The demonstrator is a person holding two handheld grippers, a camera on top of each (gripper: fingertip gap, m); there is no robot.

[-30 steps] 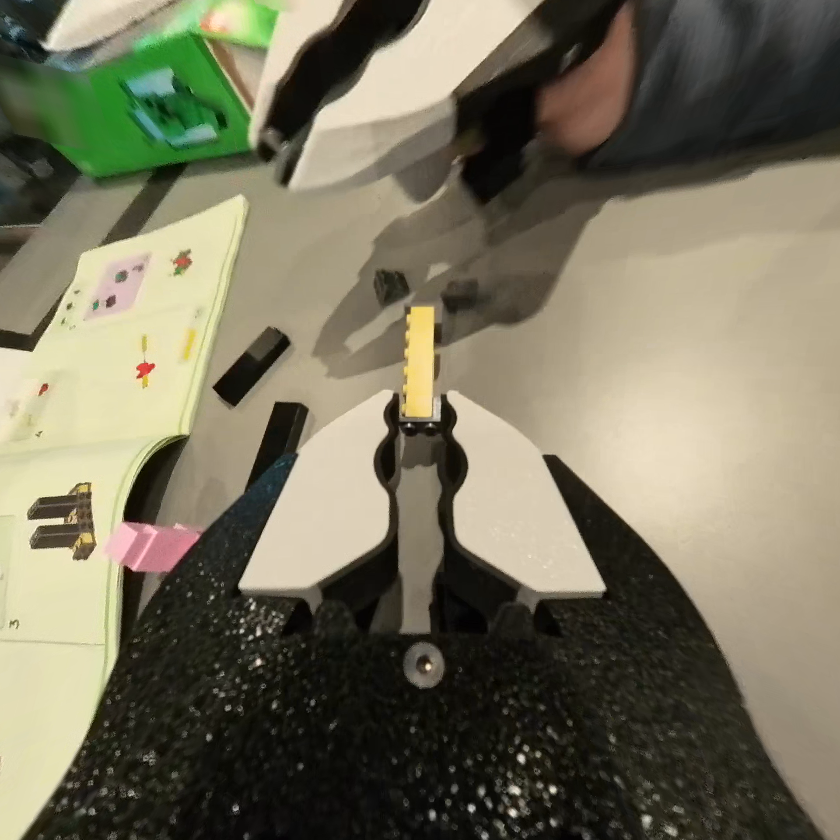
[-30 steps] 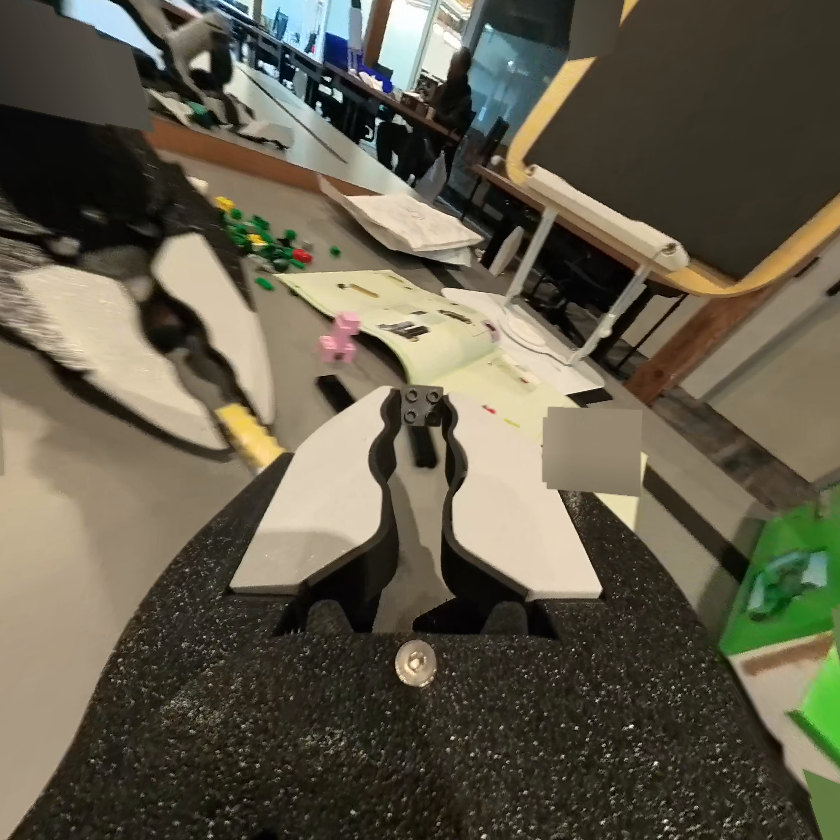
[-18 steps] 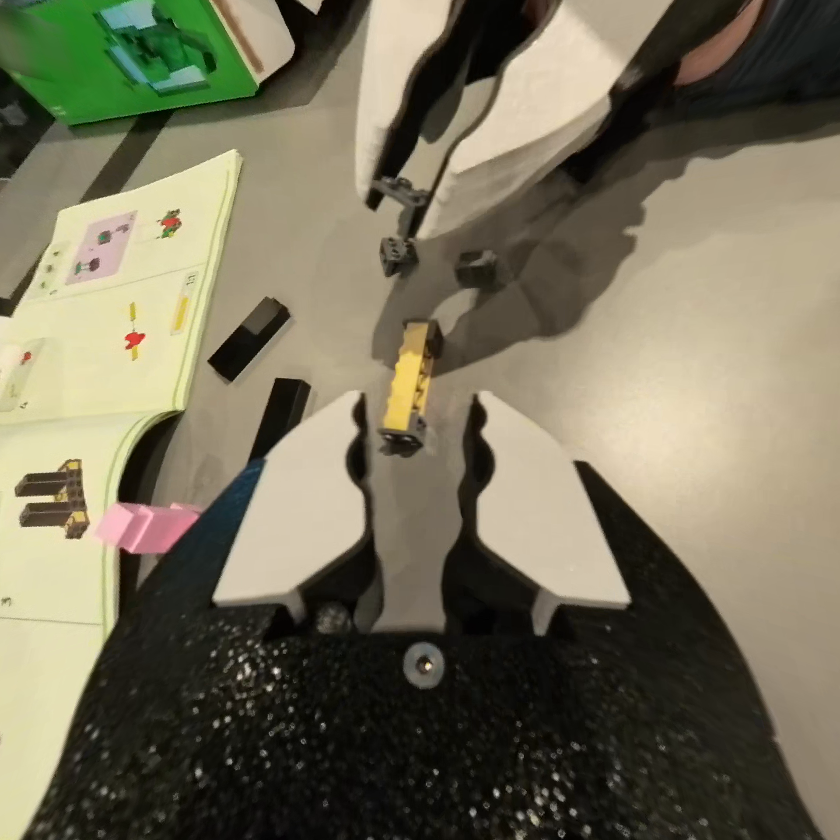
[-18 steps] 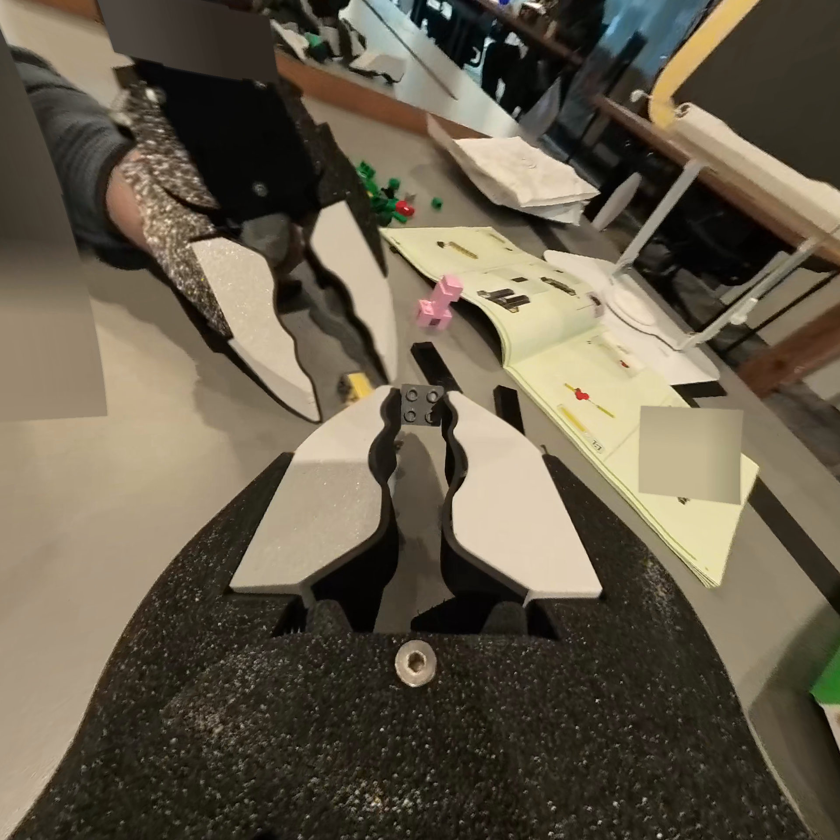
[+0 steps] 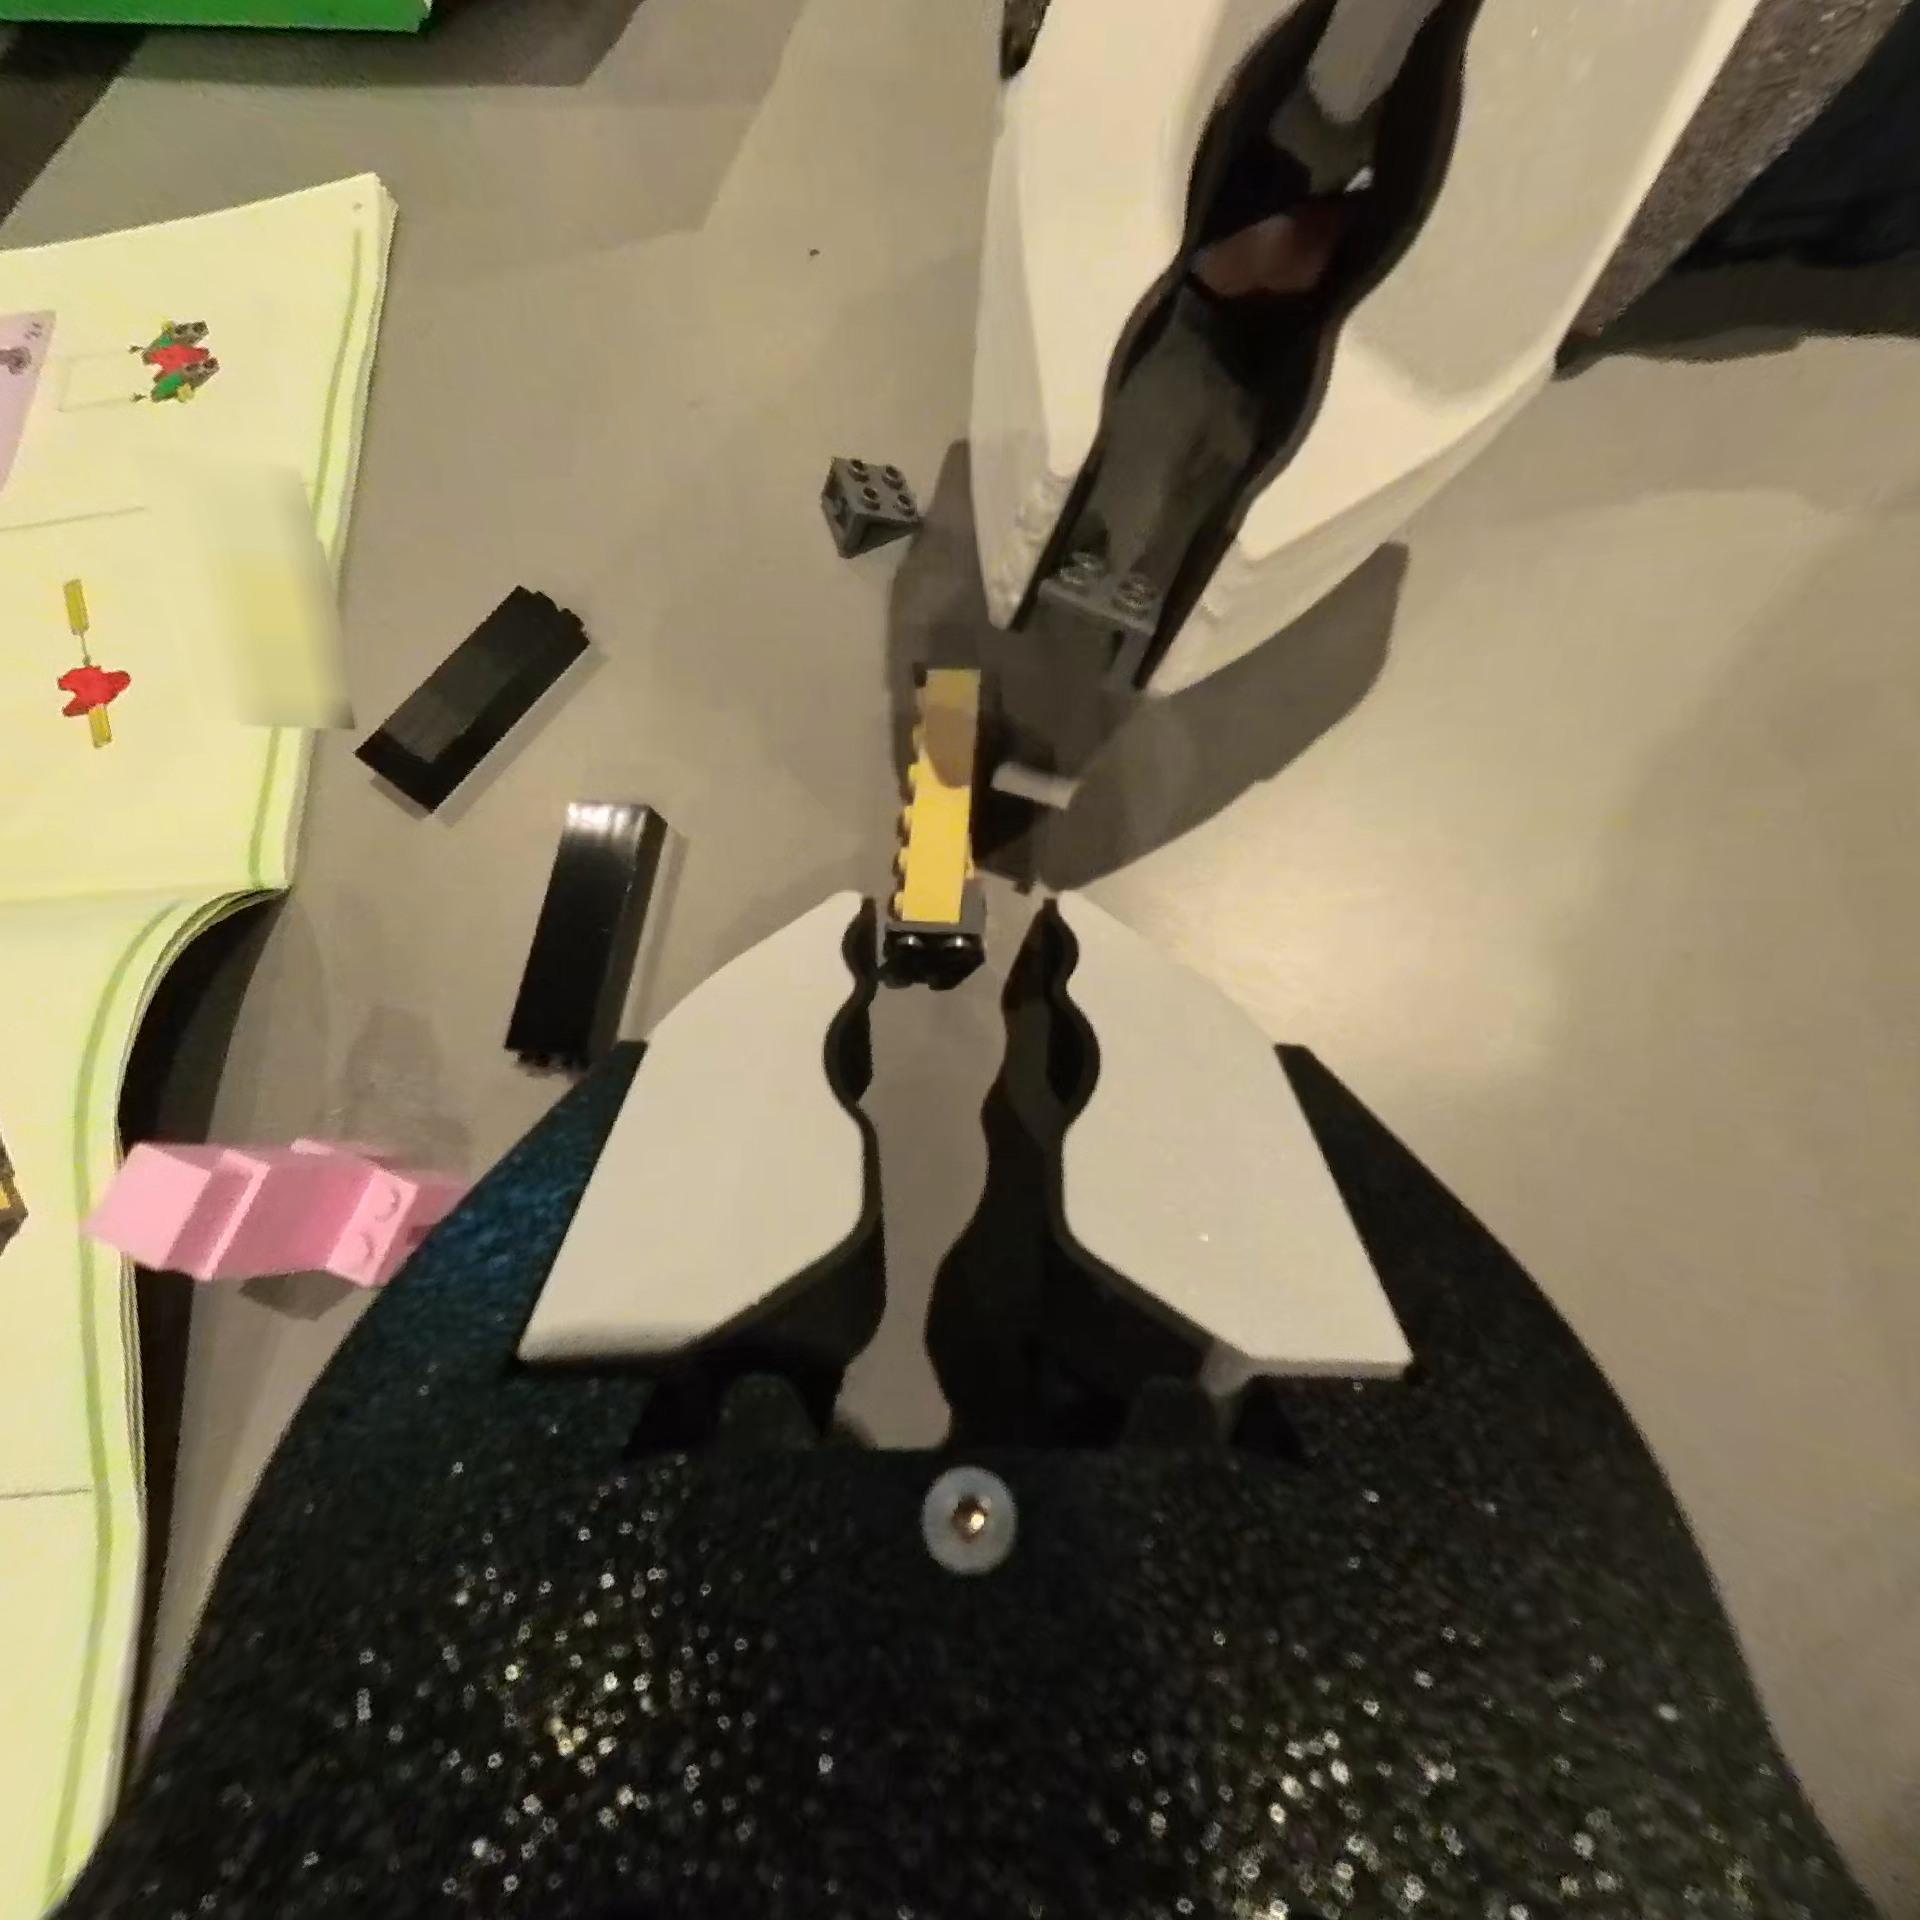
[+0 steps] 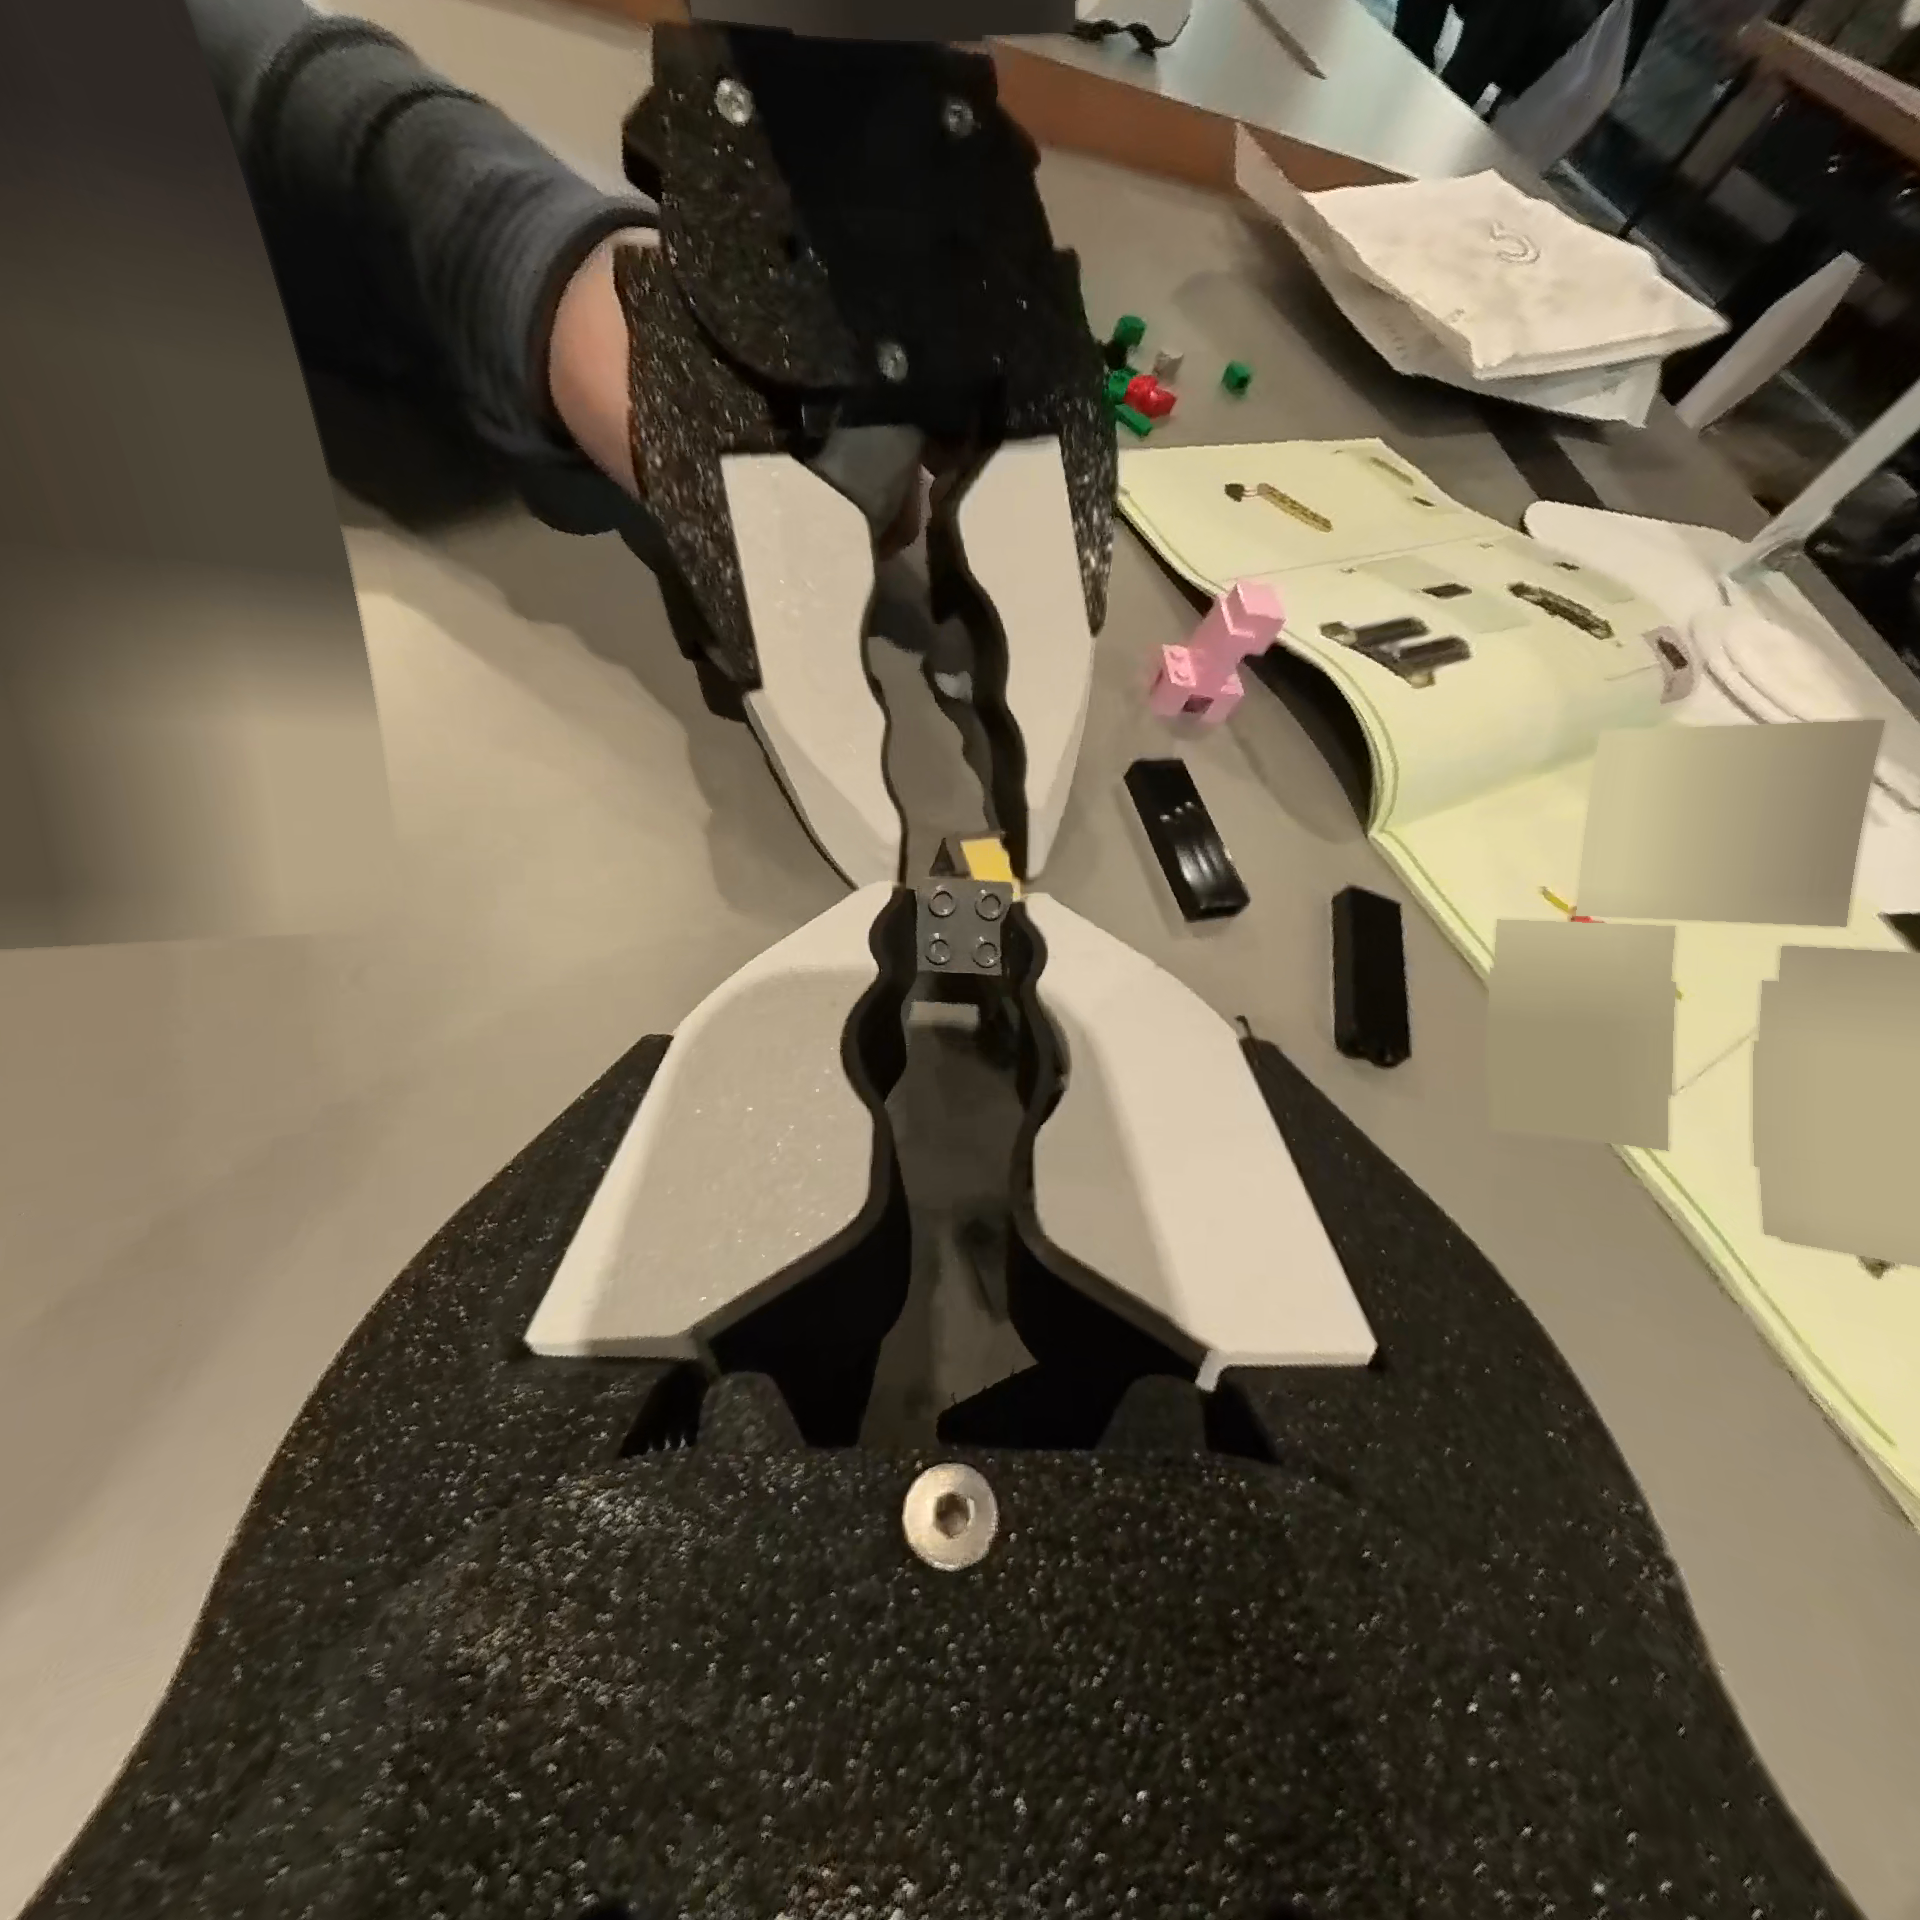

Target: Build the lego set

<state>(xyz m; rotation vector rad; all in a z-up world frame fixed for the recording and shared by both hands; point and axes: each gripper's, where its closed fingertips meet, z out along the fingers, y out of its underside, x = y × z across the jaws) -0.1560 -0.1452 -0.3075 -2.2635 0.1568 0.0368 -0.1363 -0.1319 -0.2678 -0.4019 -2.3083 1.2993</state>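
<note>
- Two black bricks (image 5: 473, 712) lie loose on the table (image 5: 1558, 831) just beside the open instruction booklet (image 5: 177, 540). A sideways sweep of either tool could knock them under the pages.
- A loose dark grey brick (image 5: 871, 506) sits near the working point and could be pushed away by a descending finger.
- Left gripper (image 5: 953, 914): narrow opening around the black end of the yellow beam (image 5: 940, 800). A gap shows on one side, so a firm clamp cannot be confirmed. If the beam is unclamped, any press will probably tip or rotate it.
- Right gripper (image 6: 964, 914): closed on a dark grey 2x2 brick (image 6: 966, 928), studs up, poised at the beam's far end and nearly tip to tip with the left gripper.
- Risks: studs misaligned at contact, so the brick seats crooked; fingertips colliding; the brick twisting in the pads under off-centre force.
- A small grey peg piece (image 5: 1029, 784) lies just beside the beam and may jam beneath it.
</note>
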